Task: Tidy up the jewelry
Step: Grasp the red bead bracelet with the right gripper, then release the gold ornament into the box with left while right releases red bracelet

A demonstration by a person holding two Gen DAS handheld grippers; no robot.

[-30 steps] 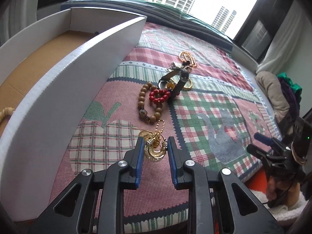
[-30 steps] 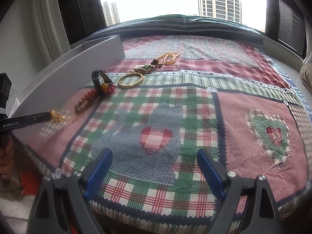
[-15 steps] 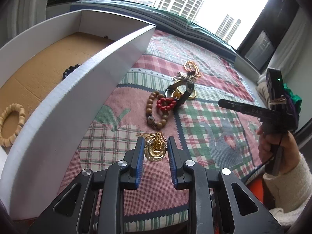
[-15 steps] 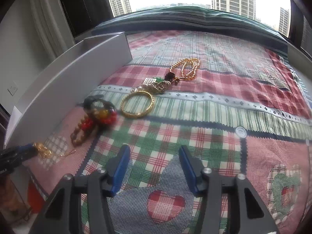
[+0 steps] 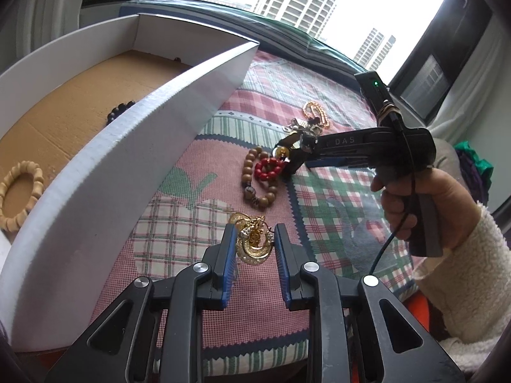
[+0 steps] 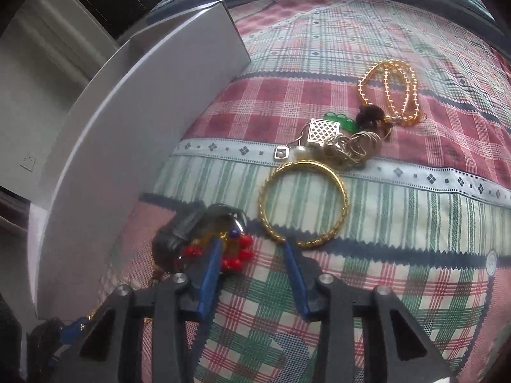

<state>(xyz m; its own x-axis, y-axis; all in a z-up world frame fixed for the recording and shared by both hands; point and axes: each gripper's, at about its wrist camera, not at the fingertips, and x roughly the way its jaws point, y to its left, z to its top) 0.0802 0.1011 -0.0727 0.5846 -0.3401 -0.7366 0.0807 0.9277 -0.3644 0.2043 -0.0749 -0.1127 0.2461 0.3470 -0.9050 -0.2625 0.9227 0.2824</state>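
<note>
Left wrist view: the left tool (image 5: 255,244) pinches a gold pendant (image 5: 254,245) beside the white box (image 5: 105,156), which already holds a wooden bracelet (image 5: 19,196) and dark beads (image 5: 120,110). Ahead of the spread right tool (image 6: 252,249) lie the red bead ring (image 6: 238,252) and gold bangle (image 6: 303,202), unsorted. The box wall rises left of the left tool; open cloth lies ahead.

On the quilt (image 5: 179,223) the box (image 5: 134,159) stands at the left, with two bracelets (image 5: 19,198) inside. The pendant (image 5: 254,244) sits between the left gripper (image 5: 254,249) fingers. Beyond it lies the bead loop (image 5: 258,178); the bangle (image 6: 303,202) is perhaps touching the right gripper (image 6: 252,249).
</note>
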